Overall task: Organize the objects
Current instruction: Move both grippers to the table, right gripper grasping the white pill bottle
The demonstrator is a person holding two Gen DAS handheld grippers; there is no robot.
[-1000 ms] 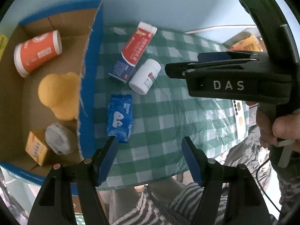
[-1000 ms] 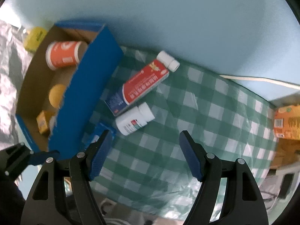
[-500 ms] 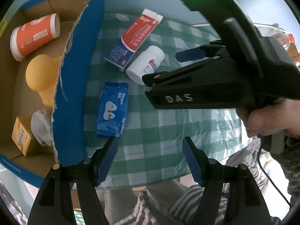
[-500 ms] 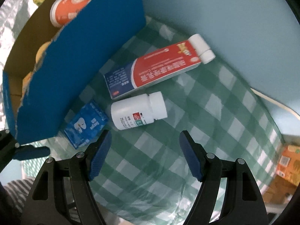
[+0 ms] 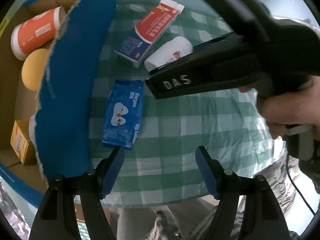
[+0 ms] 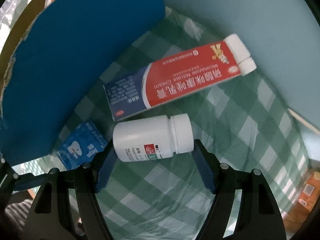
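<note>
Presently on checked bench: white pill bottle on its side betw. spread fingers of right claw, red/blue cream box just behind, blue wipes pack beside blue cardboard box w/ orange can inside; left claw open, holding nothing.

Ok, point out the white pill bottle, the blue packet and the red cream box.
white pill bottle (image 6: pixel 146 138), right wrist view, its body.
blue packet (image 5: pixel 123 114), left wrist view, its middle.
red cream box (image 6: pixel 180 80), right wrist view, red face.
</note>
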